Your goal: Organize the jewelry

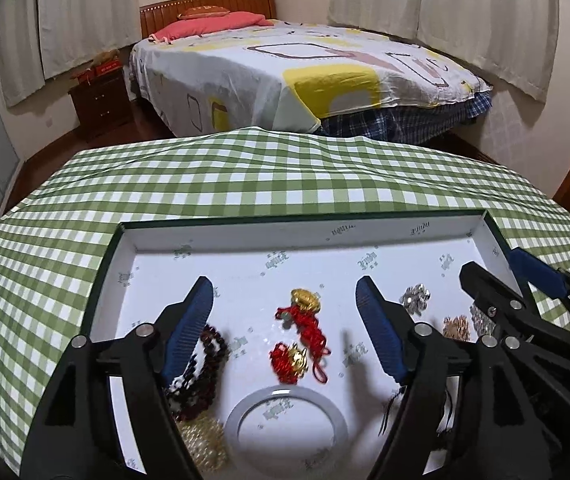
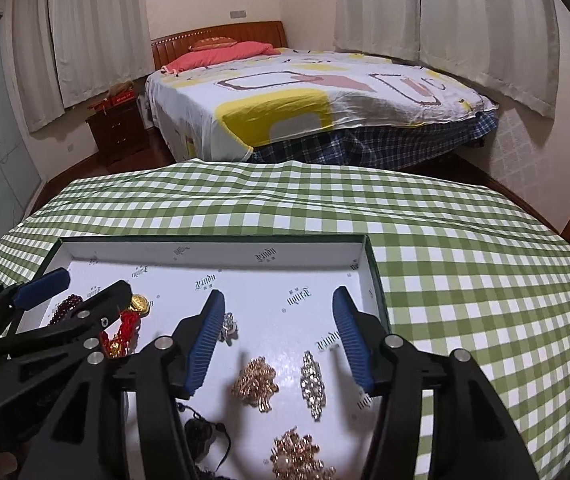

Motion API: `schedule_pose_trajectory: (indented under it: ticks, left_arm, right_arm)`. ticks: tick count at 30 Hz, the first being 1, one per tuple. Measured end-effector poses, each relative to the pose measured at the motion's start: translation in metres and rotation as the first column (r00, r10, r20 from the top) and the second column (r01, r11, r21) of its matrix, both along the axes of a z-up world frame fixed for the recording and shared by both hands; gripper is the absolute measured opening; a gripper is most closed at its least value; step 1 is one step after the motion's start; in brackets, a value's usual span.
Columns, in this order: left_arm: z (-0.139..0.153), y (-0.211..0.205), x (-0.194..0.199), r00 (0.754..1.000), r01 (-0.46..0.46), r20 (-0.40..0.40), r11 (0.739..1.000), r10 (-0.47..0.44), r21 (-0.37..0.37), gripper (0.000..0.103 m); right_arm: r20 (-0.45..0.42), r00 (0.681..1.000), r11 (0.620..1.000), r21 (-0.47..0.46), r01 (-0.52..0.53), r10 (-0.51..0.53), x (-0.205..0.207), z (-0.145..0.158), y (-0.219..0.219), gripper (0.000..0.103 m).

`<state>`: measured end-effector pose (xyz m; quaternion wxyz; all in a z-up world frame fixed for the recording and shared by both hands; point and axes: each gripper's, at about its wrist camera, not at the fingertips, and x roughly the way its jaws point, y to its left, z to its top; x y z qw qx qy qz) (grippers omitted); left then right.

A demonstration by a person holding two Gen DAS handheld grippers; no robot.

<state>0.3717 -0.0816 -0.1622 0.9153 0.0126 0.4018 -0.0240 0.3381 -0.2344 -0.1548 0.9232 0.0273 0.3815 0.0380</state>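
- Right now we see both grippers hanging over a shallow white tray (image 1: 481, 236) with a dark green rim, set on a table under a green checked cloth (image 1: 245, 176).
- Our left gripper (image 1: 287, 328) has its blue-padded jaws spread wide, pinching nothing; the tray floor shows bare between them except for what lies below.
- Below that gap we find two red knotted cord charms with gold pieces (image 1: 305, 336), lying loose on the tray.
- Beside the left jaw lies a string of dark red beads (image 1: 209, 364); nearer us sits a gold chain heap (image 1: 201, 440), touching a pale grey bangle (image 1: 285, 428).
- Our right gripper (image 2: 279, 340) also stands with its jaws apart and nothing pinched.
- Between and below its jaws we see a gold filigree brooch (image 2: 255, 384) and just beside it a long rhinestone brooch (image 2: 312, 384), apart from each other.
- Nearer us lies a second gold cluster piece (image 2: 297, 456), and a small silver piece (image 2: 229, 326) sits against the right gripper's left pad.
- Behind the table we see a bed (image 2: 325, 96) with a patterned cover.
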Motion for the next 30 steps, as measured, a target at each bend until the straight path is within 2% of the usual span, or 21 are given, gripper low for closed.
schedule_pose_trajectory:
  ticks: [7, 10, 23, 30]
  left_arm:
    - [0.006, 0.007, -0.024, 1.000, -0.006, 0.030, 1.000, 0.005, 0.010, 0.080]
    - [0.008, 0.011, -0.032, 0.999, -0.022, 0.045, 0.999, 0.021, 0.024, 0.086]
    - [0.032, 0.027, -0.091, 0.995, -0.015, 0.098, 1.000, 0.013, 0.021, 0.091]
    - [0.063, 0.041, -0.138, 0.988, -0.036, 0.151, 0.999, 0.034, 0.007, 0.095]
  right_arm:
    - [0.023, 1.000, 1.000, 0.003, 0.014, -0.014, -0.019, 0.005, -0.002, 0.067]
    - [0.037, 0.999, 1.000, 0.000, 0.023, -0.023, -0.026, 0.008, -0.003, 0.072]
    - [0.065, 0.998, 1.000, 0.009, 0.023, -0.023, -0.077, 0.020, 0.005, 0.074]
    - [0.118, 0.993, 1.000, 0.015, 0.015, -0.017, -0.121, 0.047, 0.012, 0.074]
